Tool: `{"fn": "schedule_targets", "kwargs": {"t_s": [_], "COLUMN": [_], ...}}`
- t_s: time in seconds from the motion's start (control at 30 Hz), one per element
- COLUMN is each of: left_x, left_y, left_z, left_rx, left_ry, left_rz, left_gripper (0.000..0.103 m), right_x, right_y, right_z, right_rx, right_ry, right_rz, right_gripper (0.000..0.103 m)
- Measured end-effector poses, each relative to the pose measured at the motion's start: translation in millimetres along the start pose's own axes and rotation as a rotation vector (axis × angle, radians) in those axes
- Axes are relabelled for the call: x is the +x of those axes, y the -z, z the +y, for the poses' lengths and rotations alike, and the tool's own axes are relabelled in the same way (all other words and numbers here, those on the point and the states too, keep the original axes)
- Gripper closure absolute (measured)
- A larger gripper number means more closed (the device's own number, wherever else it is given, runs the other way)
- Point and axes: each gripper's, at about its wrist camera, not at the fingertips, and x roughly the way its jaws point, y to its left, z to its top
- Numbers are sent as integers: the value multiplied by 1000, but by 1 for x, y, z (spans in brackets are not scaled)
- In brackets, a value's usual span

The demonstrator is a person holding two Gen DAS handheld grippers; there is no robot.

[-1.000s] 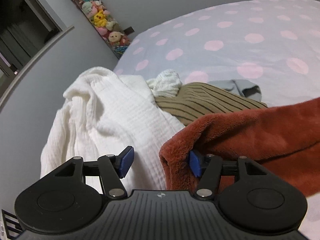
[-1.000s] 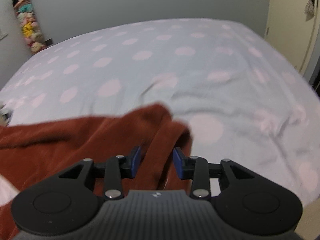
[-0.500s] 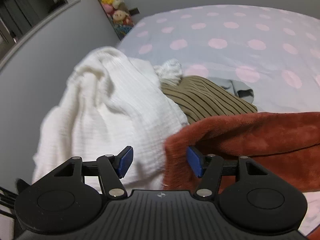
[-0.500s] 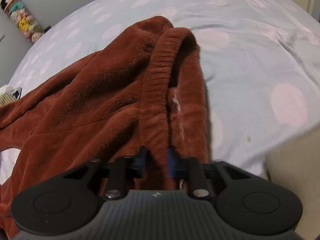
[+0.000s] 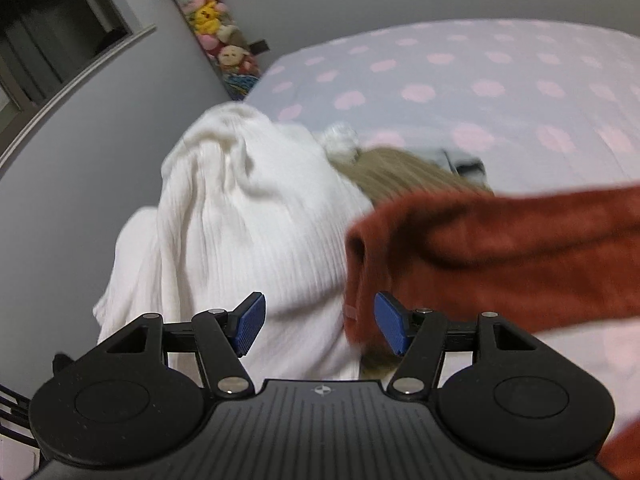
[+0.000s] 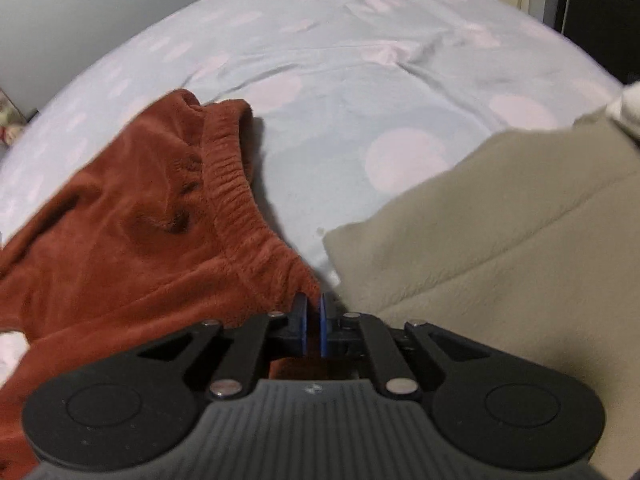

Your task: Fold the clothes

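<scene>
Rust-red fleece trousers (image 6: 140, 240) lie on the dotted bed sheet (image 6: 340, 60), their elastic waistband (image 6: 232, 184) running down to my right gripper (image 6: 313, 324). Its jaws are closing, and the blue pads pinch the waistband's near end between them. In the left wrist view a leg of the same trousers (image 5: 500, 248) hangs stretched across the right side, blurred. Its cuff end droops between the fingers of my left gripper (image 5: 320, 322), close to the right pad without being pressed. That gripper is open.
A white ribbed garment (image 5: 240, 220) is heaped at the bed's left edge, with an olive striped garment (image 5: 400, 172) behind it. A beige fleece item (image 6: 500, 240) lies right of my right gripper. Plush toys (image 5: 208, 12) hang on the wall.
My right gripper has closed on the trousers' waistband and shifted toward the beige item. The trouser leg has lifted off the pile and stretched across the left view, which has risen.
</scene>
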Motion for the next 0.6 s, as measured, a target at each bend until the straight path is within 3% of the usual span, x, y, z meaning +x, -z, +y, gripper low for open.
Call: {"fn": "schedule_targets", "kwargs": {"t_s": [0.13, 0.2, 0.4, 0.6], "left_x": [-16, -22, -32, -16], "left_y": [42, 64, 121, 164], "left_z": [7, 13, 32, 41], "left_rx": [15, 17, 16, -26], "left_ry": [31, 39, 46, 75], "left_rz": [42, 73, 163, 281], "left_gripper": [44, 44, 44, 44], "right_x": [-15, -27, -53, -64], "right_y": [4, 9, 29, 46], "right_z": [0, 0, -7, -12], "right_rx": [9, 6, 43, 9], "right_ry": [-29, -32, -69, -60], "right_rz": [-35, -58, -74, -39], "right_gripper": [73, 70, 67, 63]}}
